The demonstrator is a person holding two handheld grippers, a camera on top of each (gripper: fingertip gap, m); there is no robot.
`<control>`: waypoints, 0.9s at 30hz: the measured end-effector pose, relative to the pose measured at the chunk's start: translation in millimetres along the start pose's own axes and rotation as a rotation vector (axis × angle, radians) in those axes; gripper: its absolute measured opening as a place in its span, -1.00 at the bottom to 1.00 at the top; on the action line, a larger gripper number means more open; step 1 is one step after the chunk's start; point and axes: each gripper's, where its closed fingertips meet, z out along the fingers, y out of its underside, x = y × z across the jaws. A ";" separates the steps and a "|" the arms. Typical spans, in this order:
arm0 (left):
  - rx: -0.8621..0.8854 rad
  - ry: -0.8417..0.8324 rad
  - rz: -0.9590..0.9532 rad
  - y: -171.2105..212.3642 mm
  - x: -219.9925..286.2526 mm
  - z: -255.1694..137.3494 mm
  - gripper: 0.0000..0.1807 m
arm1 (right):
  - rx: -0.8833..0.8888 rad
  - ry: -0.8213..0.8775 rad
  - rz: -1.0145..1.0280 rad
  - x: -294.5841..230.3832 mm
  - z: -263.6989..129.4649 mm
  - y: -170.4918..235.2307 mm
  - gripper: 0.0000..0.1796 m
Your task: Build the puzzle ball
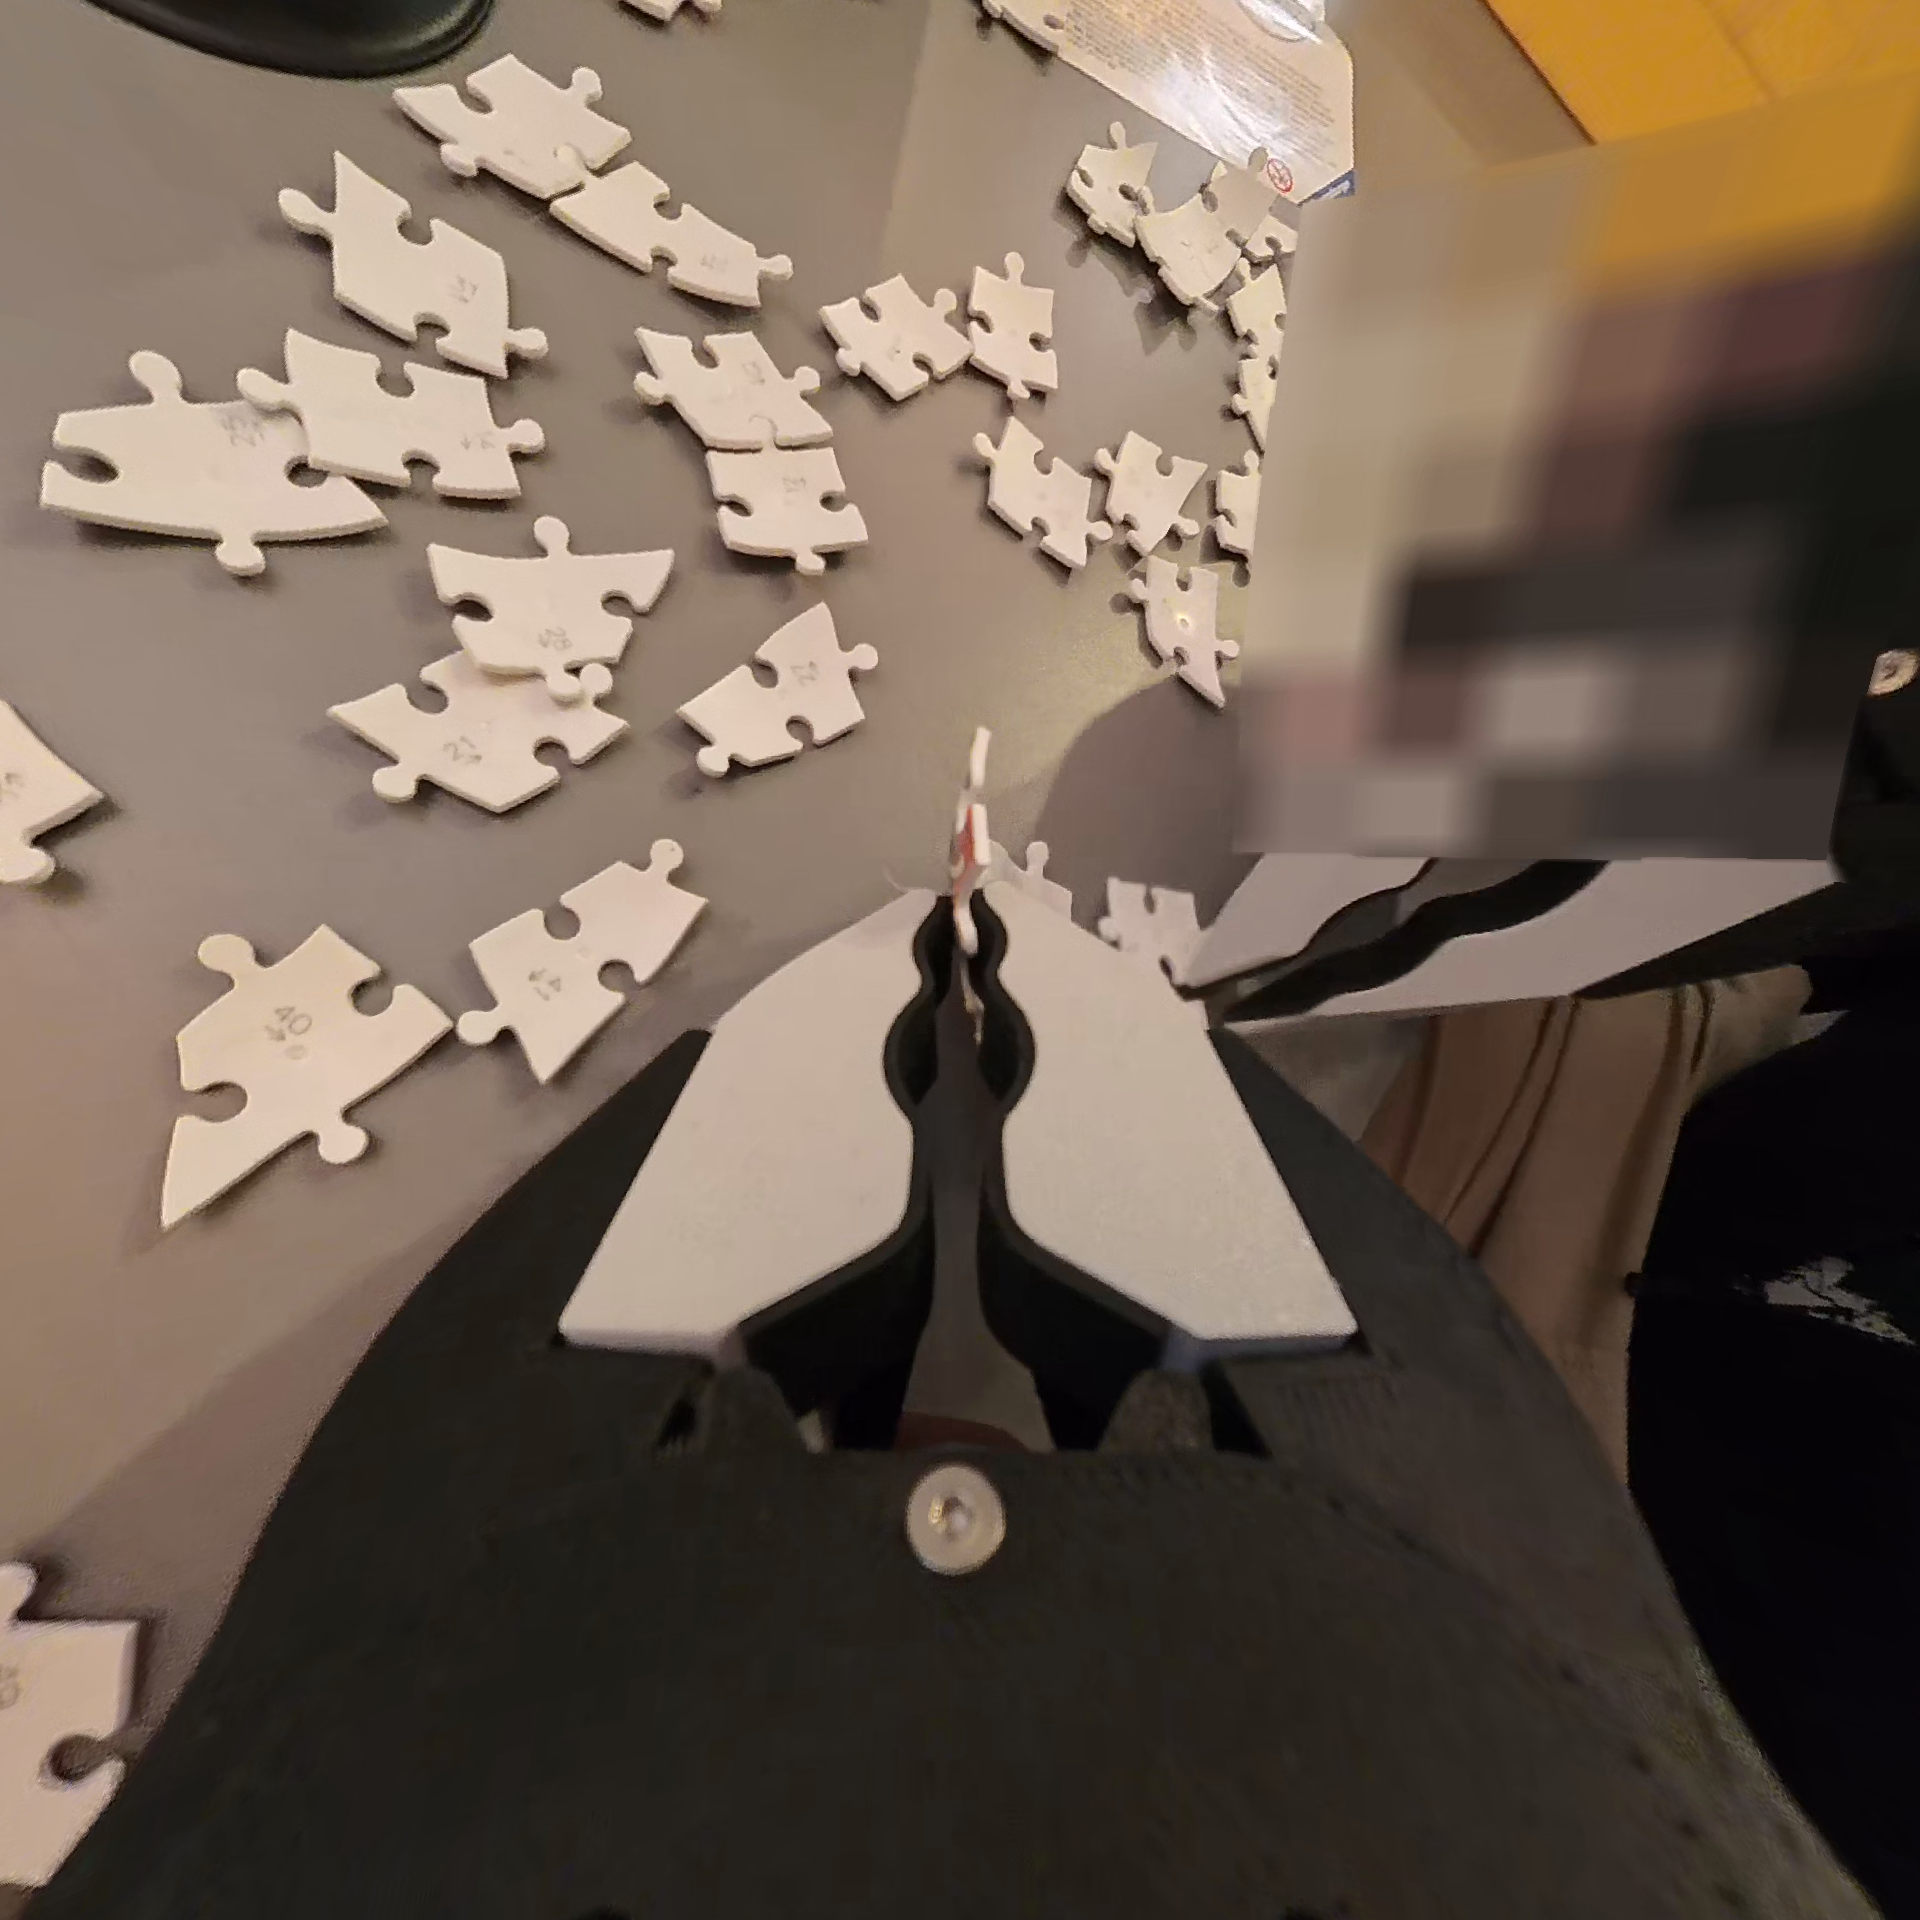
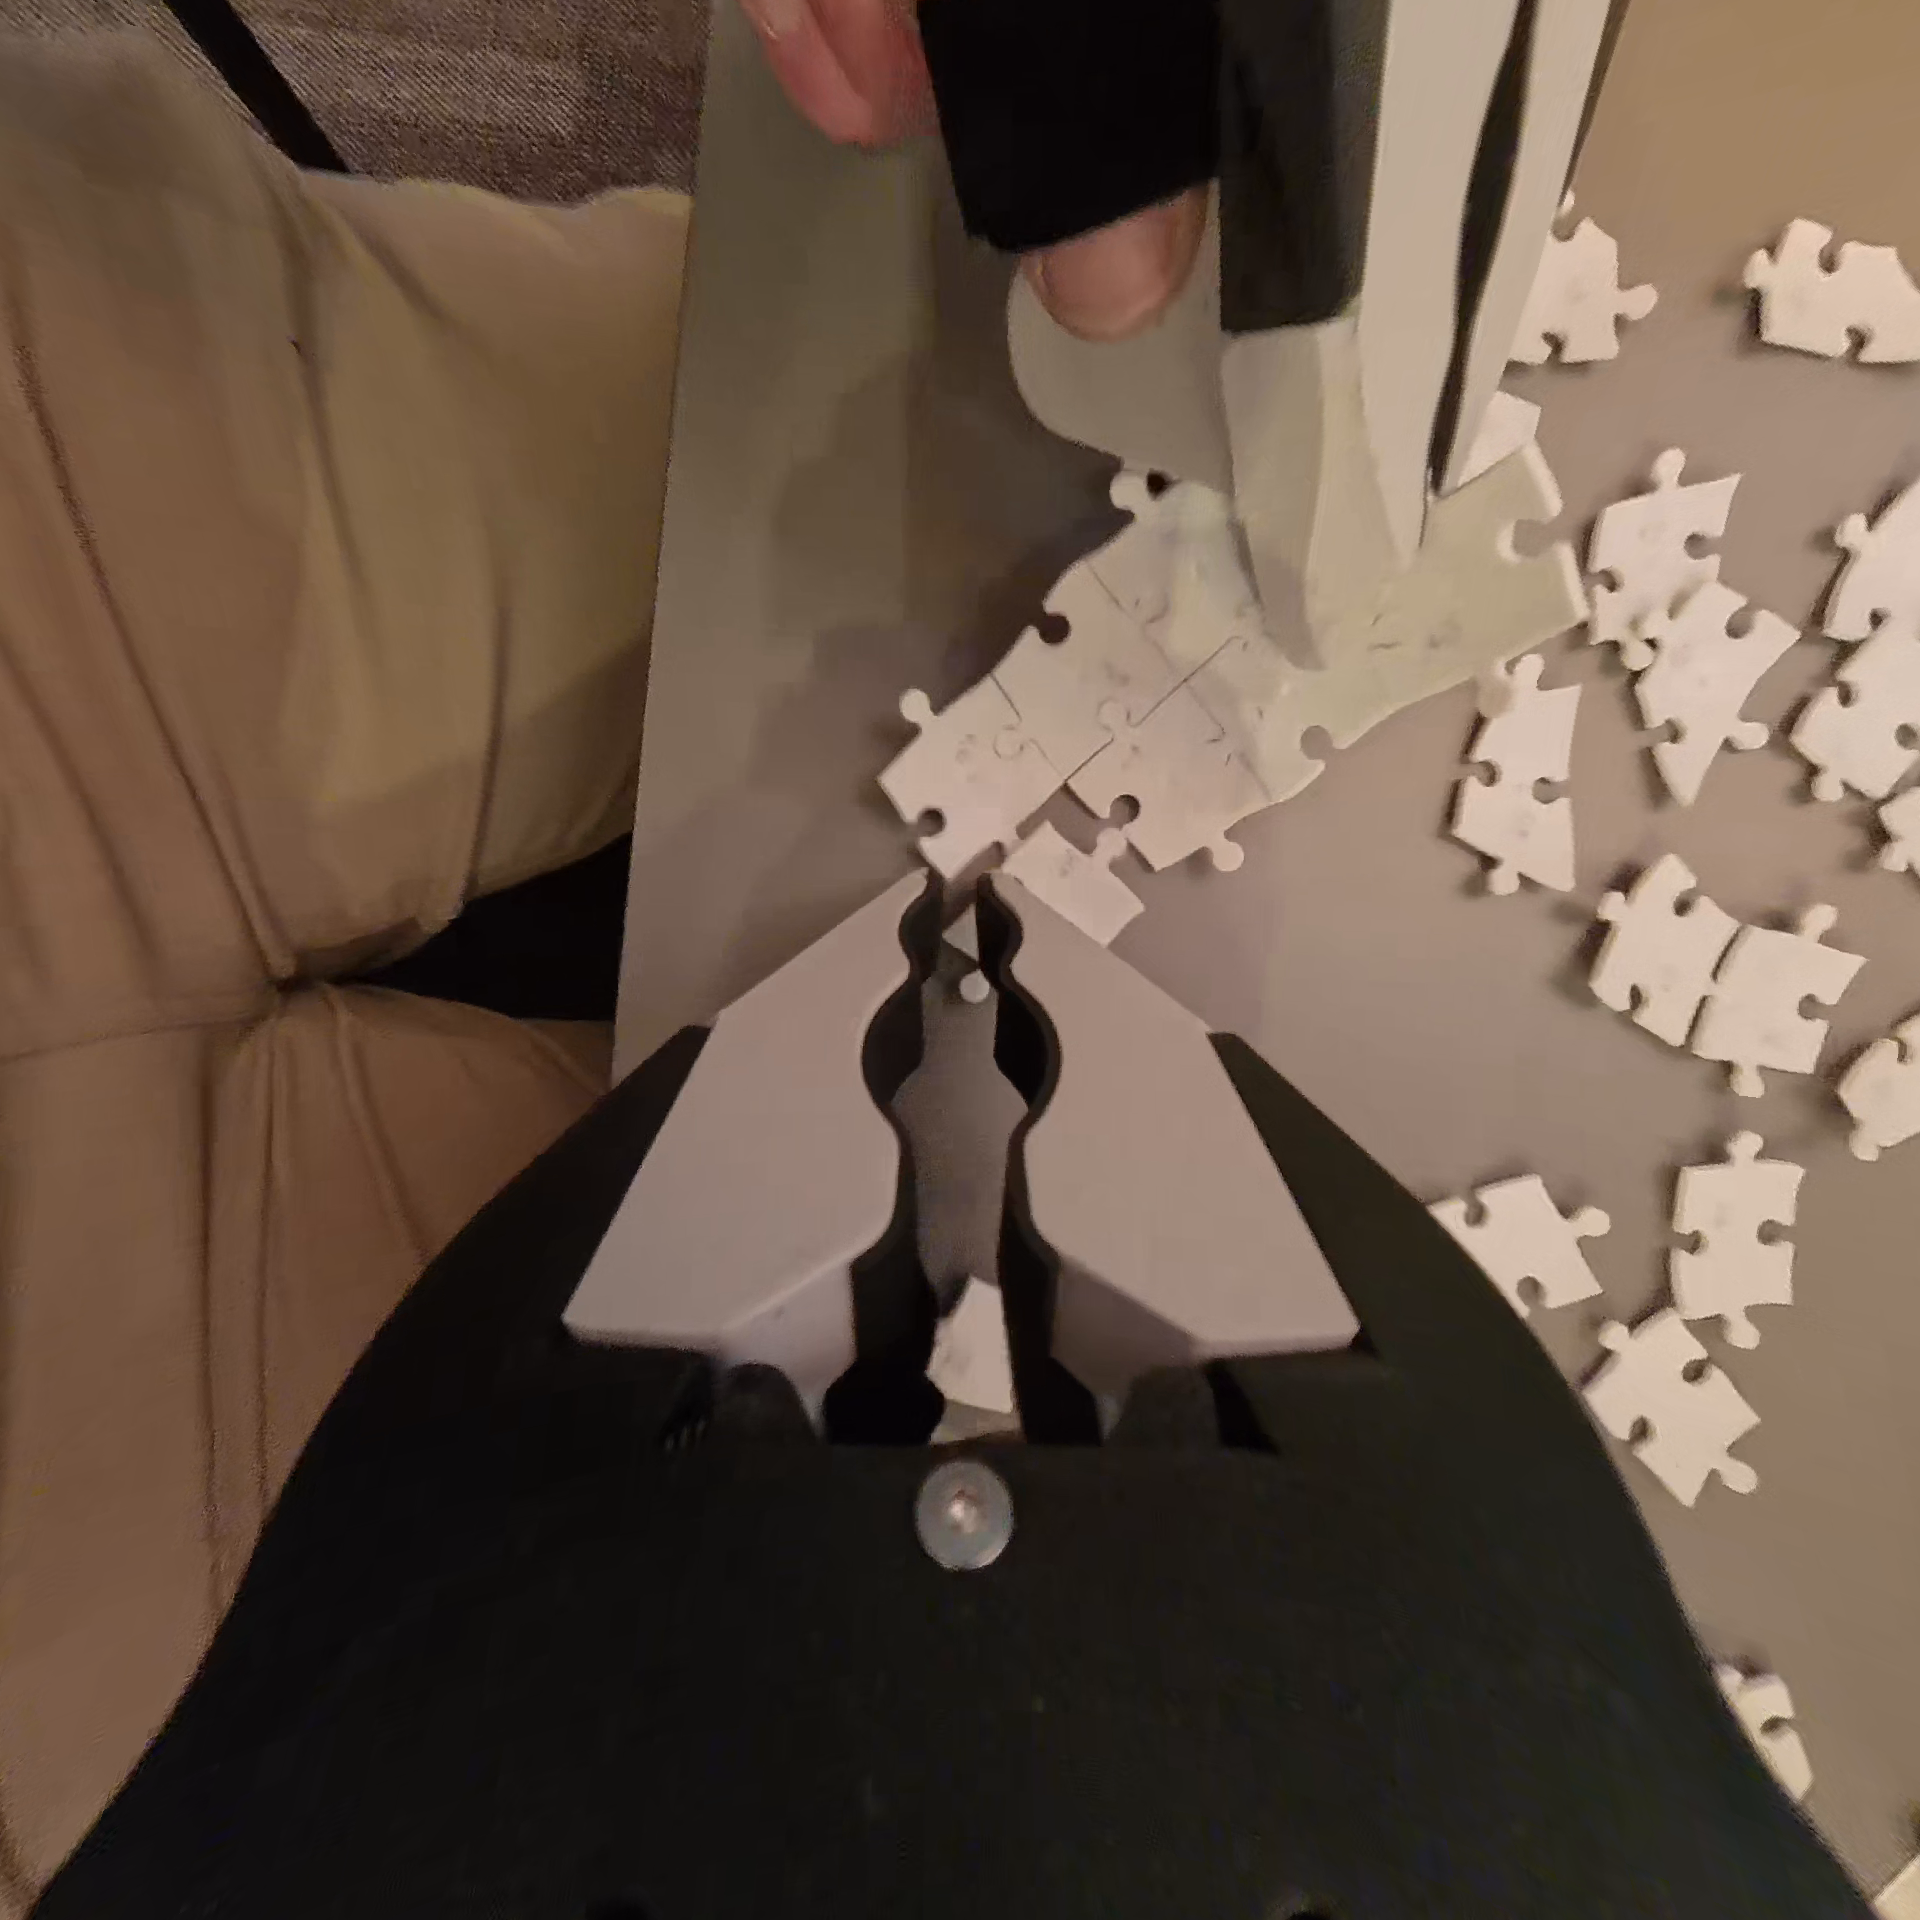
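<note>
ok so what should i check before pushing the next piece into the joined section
1. Left gripper clamped on the joined section: ok.
2. Loose piece close to the section's lower edge: ok.
3. Right gripper actually gripping that piece: cannot tell; its jaws are nearly closed.
4. Knob lined up with a socket: cannot tell.
5. Spare pieces lying face-down on the table: ok.

White puzzle pieces [image 1: 416, 260] lie on a grey table [image 1: 156, 644], beside a beige cushion [image 2: 260, 623]; both grippers' fingers [image 2: 769, 1143] are pale grey on black.
</note>
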 end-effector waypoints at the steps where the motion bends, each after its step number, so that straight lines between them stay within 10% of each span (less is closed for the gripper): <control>1: -0.003 0.001 0.002 0.6 1.2 0.1 -0.97 | 0.008 0.009 0.000 0.8 1.4 -0.2 -0.97; 27: 0.066 -0.082 -0.022 1.1 6.9 -0.3 -0.97 | 0.146 -0.067 0.390 2.4 -0.8 -2.0 -1.00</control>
